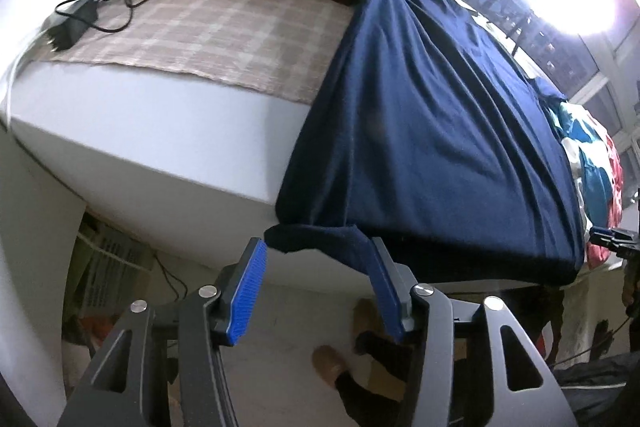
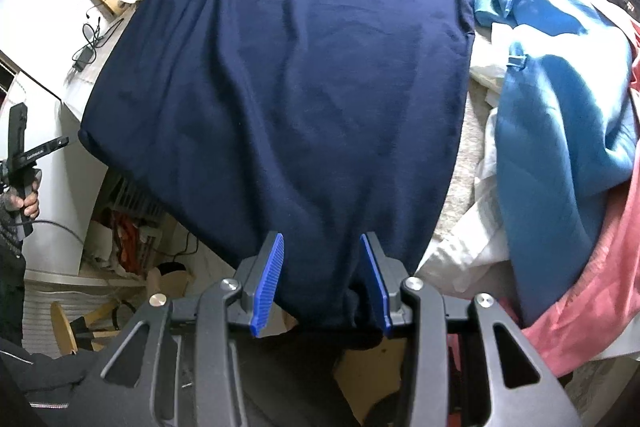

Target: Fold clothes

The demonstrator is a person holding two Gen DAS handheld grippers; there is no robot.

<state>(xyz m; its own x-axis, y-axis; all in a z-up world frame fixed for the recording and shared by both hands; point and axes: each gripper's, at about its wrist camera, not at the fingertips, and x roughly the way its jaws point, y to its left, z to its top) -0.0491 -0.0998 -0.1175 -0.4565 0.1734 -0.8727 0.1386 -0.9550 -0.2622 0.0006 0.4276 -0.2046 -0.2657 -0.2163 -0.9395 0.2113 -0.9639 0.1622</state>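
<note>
Shirt (image 2: 304, 75) was spread flat across the counter (image 1: 160, 131), its near hem hanging over the front edge. Left gripper (image 1: 316, 267) had its fingers spread wide with one hem corner dangling between them, nothing pinched yet. Right gripper (image 2: 322, 267) was the same, fingers apart around the hem. I'd say close both right on the corners and keep the hem taut and level, clear of the pile of clothes (image 2: 560, 131) just beside it.

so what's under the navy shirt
Checked sheet on the white bed runs under the navy shirt. A beige sheet edge shows beside it. Anything else beneath is covered.
</note>
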